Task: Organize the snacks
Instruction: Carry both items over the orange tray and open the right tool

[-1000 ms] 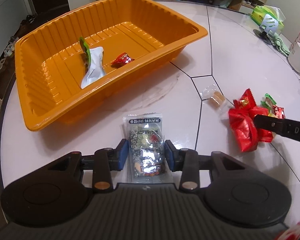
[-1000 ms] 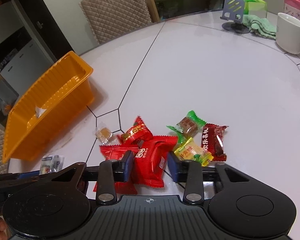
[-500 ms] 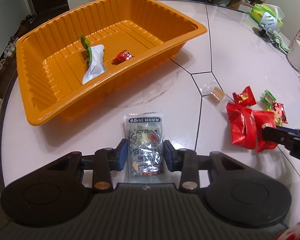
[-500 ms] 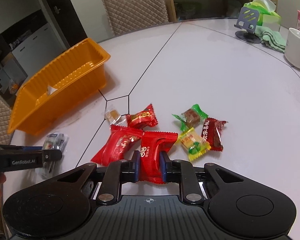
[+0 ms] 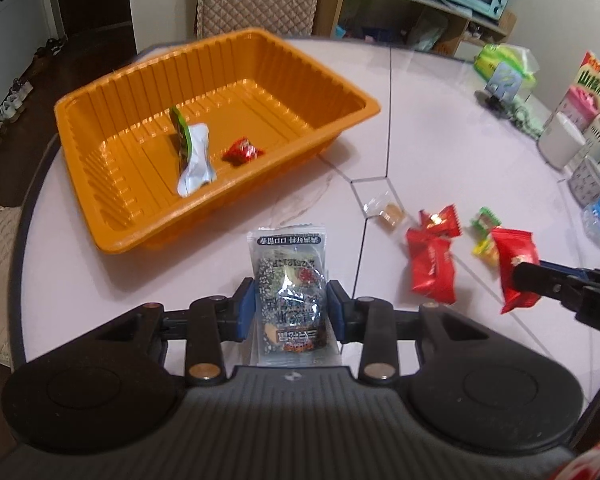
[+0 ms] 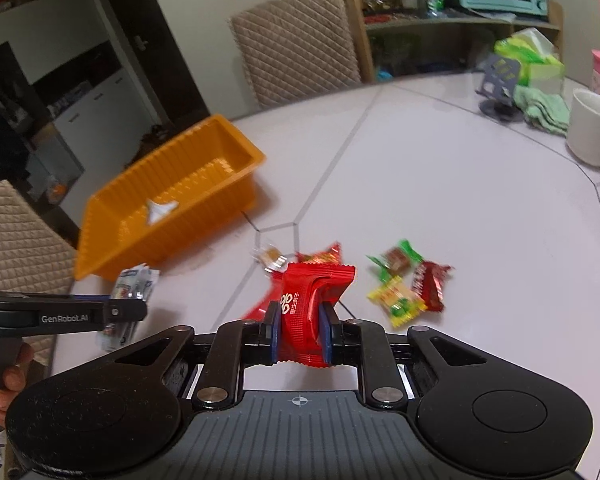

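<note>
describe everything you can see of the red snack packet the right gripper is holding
The red crinkly foil snack packet is a pillow-style wrapper with serrated, crimped ends and white printed characters down its front. It looks glossy and plump. The right gripper pinches its lower part between two blue-padded fingers, holding it upright and lifted off the white table. Only the pads touch it; the other loose sweets lie beyond it.

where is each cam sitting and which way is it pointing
Left wrist: on the left tool, looking forward over the grey packet it grips to the orange tray; the right tool's tip shows at right.
Right wrist: on the right tool, facing its red packet; left tool and a hand show at left.
Both show the tray.
</note>
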`<state>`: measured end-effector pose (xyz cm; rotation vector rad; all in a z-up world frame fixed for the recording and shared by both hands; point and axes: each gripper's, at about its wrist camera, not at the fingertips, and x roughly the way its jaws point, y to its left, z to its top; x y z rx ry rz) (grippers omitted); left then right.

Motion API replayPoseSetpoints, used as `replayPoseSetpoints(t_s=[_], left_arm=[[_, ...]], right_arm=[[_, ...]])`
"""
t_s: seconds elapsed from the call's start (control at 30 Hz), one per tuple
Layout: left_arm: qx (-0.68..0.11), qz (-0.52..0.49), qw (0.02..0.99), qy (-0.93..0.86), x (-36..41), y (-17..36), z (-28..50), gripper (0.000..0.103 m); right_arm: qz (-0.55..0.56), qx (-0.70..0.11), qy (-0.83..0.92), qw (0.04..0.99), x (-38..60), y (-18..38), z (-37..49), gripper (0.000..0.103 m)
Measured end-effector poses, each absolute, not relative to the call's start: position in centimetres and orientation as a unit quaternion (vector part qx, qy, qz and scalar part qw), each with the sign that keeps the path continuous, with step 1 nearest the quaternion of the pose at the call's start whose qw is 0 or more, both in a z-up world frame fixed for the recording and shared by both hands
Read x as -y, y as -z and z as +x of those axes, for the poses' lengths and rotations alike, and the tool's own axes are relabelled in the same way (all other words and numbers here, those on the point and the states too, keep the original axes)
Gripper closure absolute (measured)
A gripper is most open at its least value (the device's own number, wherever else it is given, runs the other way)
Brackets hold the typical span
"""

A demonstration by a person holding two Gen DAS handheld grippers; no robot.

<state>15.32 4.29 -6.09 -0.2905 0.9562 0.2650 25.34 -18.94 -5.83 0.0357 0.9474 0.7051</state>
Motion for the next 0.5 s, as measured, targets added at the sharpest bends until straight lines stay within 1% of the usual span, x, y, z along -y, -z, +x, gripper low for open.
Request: replayPoseSetpoints(t_s=[0.33,0.5], left_arm=[[-0.423,-0.155,0.881,-0.148,-6.1,2.1,14.4,0.069],[-0.412,-0.168,0.878,-0.176,-8.1,1.1,14.4,0.069]], right_arm=[[0.022,-0.423,-0.404,0.811,14.2,3.0,25.7,0.083],[0.026,-0.409,-0.443,0.797,10.9,2.1,26.7,0.083]])
